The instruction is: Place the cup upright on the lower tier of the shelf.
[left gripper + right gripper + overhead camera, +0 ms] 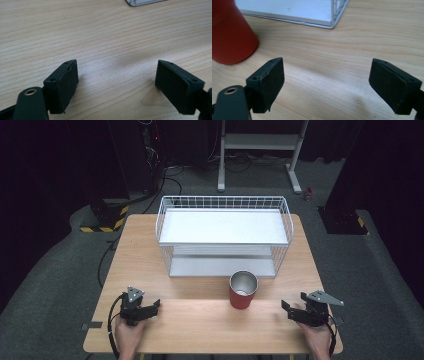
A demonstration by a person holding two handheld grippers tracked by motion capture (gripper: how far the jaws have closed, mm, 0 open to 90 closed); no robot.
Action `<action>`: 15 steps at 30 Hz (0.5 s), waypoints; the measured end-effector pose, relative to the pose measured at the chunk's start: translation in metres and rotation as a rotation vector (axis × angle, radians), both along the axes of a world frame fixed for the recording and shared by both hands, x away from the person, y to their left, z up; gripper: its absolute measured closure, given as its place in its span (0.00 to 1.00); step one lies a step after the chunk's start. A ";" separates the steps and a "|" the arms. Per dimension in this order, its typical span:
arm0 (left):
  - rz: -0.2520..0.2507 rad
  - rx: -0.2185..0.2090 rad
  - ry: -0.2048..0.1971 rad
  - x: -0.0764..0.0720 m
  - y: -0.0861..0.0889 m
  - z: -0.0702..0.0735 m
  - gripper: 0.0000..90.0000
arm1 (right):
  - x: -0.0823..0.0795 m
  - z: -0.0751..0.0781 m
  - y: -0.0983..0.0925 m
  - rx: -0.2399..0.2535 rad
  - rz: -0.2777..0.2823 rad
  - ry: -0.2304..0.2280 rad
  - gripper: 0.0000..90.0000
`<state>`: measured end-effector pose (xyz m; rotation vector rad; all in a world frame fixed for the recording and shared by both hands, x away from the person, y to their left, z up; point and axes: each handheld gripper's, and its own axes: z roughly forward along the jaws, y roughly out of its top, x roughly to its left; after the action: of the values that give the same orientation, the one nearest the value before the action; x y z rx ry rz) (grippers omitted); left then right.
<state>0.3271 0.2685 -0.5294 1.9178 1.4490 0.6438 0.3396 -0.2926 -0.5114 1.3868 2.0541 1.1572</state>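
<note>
The red cup stands upright on the bench, ahead and inward of the right tool, well apart from it, and just before the white wire basket. The right tool's jaws stand wide with bare wood between them; the cup lies beyond its left jaw in the right gripper view. The left tool rests farther off, jaws likewise spread, holding nothing.

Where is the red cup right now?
In the high view the red cup stands upright on the wooden table, just in front of the white wire basket, nearer the right gripper than the left gripper.
</note>
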 end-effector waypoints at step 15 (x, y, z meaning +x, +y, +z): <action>0.000 0.000 0.000 0.000 0.000 0.000 0.21 | -0.018 0.008 0.028 0.028 0.118 -0.050 0.12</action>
<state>0.3271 0.2685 -0.5294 1.9177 1.4489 0.6440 0.3215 -0.2643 -0.5037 1.2505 2.1161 1.2608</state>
